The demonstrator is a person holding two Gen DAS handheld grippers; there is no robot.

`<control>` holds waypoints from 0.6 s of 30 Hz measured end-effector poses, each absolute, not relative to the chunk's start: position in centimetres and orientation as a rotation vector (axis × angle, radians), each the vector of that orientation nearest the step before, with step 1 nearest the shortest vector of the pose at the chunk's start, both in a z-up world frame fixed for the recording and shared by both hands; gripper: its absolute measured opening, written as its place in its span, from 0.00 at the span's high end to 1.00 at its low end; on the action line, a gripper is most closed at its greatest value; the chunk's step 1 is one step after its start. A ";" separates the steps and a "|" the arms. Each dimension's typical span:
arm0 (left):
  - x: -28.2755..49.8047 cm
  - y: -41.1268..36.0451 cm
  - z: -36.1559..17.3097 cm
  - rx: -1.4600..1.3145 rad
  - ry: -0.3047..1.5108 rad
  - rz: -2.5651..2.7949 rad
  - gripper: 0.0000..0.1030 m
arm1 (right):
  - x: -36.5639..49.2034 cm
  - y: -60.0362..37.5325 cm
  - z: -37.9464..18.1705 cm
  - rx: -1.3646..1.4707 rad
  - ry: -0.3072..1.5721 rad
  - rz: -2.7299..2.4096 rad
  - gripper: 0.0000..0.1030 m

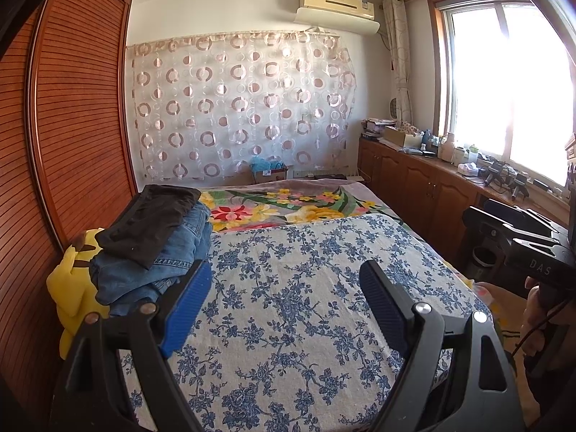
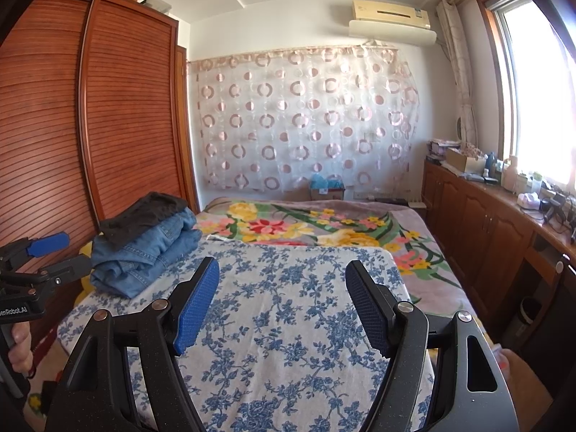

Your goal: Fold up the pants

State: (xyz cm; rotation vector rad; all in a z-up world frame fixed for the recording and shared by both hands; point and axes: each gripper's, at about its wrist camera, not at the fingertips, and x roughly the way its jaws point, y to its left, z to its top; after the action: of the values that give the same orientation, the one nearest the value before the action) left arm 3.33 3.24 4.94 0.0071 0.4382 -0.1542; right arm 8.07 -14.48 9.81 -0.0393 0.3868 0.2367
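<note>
A stack of folded clothes lies at the left edge of the bed: black pants point(image 1: 147, 221) point(image 2: 144, 216) on top of blue jeans point(image 1: 162, 266) point(image 2: 144, 255). My left gripper point(image 1: 284, 284) hovers open above the blue-flowered cover point(image 1: 306, 306), with the stack just left of its left finger. My right gripper point(image 2: 282, 284) is open too, over the same cover point(image 2: 288, 324), nothing between its pads. The left gripper point(image 2: 54, 252) also shows at the left edge of the right wrist view, beside the jeans. The right gripper's black body point(image 1: 522, 241) shows at the right edge of the left wrist view.
A yellow plush toy point(image 1: 72, 288) lies squeezed between the stack and the slatted wooden wardrobe point(image 1: 72, 126). A bright flowered blanket point(image 1: 280, 205) covers the far half of the bed. Wooden cabinets point(image 2: 486, 226) with clutter on top run under the window at the right.
</note>
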 end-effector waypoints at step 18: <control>3.2 2.9 5.2 0.023 0.427 -0.149 0.18 | 8.1 -14.4 9.5 -0.039 0.390 0.238 0.28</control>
State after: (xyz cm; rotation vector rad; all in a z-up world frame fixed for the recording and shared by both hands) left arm 3.20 2.92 5.18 0.0235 0.4275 -0.1494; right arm 8.13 -14.44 9.51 -0.0388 0.3904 0.2376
